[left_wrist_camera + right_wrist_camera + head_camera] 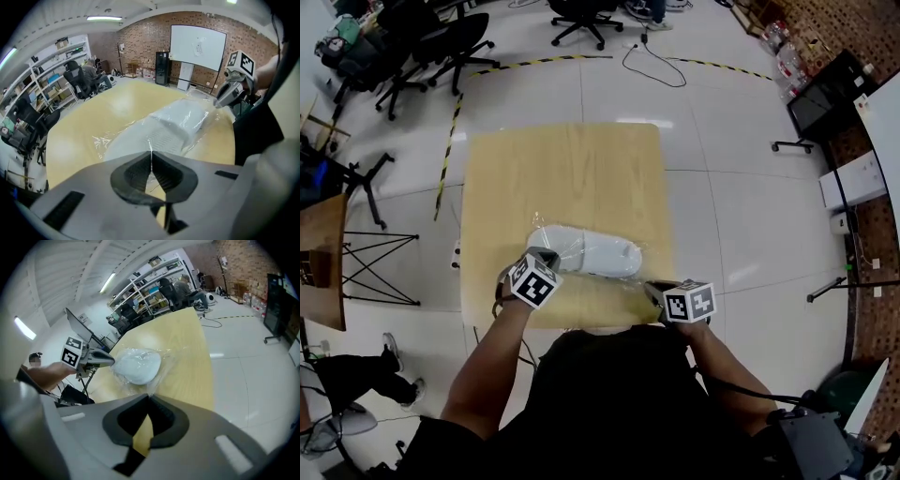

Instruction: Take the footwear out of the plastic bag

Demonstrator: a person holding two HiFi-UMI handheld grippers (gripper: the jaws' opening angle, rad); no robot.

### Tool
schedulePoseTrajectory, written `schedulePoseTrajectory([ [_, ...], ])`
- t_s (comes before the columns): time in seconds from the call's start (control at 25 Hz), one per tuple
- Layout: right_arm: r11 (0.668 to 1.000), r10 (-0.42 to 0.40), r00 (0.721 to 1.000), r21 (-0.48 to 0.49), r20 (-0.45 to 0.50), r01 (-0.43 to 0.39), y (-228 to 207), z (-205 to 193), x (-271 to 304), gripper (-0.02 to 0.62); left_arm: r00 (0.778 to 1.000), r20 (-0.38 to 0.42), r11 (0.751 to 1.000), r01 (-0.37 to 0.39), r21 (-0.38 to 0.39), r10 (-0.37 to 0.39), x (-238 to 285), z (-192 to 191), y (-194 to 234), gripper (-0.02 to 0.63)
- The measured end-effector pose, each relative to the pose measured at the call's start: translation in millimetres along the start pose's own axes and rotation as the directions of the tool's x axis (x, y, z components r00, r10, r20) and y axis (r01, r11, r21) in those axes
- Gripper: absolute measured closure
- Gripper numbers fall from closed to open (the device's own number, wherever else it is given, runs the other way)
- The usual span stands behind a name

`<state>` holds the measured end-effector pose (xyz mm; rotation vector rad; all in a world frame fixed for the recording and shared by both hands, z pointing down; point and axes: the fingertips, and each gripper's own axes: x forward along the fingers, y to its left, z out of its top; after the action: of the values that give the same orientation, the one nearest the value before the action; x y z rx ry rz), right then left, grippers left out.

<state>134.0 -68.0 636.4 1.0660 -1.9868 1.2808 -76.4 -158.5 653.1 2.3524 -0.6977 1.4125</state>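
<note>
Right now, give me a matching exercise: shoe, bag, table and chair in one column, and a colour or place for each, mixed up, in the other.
Things:
1 shoe
2 bag
3 table
4 chair

Descriptions:
A clear film, lying on the table
B black, standing beyond the table's far edge
C white, inside the bag
D pale wood top

Pairs: 1-C; 2-A; 3-D; 4-B
</note>
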Motion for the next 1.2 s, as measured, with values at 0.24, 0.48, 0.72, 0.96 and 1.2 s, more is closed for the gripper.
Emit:
schedulePoseTrajectory([
  [0.24, 0.996, 0.036, 0.998, -0.084, -0.052, -0.04, 13.4, 10.9, 21.2, 0.592, 0.998, -0.06, 0.995, 0.013, -0.1, -0.019, -36.5, -52.4, -9.5, 0.597],
  [0.48, 0.973, -0.152, 0.983, -0.192, -0.1, 0.13, -29.8, 25.1, 23.2, 0.531, 0.996, -0.014, 0.979, -0.084, -0.184, 0.083, -68.9, -58.2, 5.2, 0.598],
  [0.72, 0.909, -0.183, 0.983, -0.38, -0.001, 0.169, -34.4, 75.7, 9.3, 0.502, 0.998, 0.069, 0.999, -0.008, 0.038, 0.005, -41.7, 7.5, -29.6, 0.566],
  [0.96, 0.772, -0.113, 0.993, -0.625, 0.044, 0.116, -2.5, 119.0, 59.1, 0.594, 0.996, -0.059, 0.996, 0.066, 0.062, -0.063, 6.7, -5.4, -57.6, 0.56],
  [1.2, 0.76, -0.15, 0.989, -0.642, -0.02, 0.102, -28.9, 107.7, 86.5, 0.592, 0.998, 0.022, 0.998, 0.06, -0.011, -0.059, 4.9, -2.1, -55.3, 0.565],
])
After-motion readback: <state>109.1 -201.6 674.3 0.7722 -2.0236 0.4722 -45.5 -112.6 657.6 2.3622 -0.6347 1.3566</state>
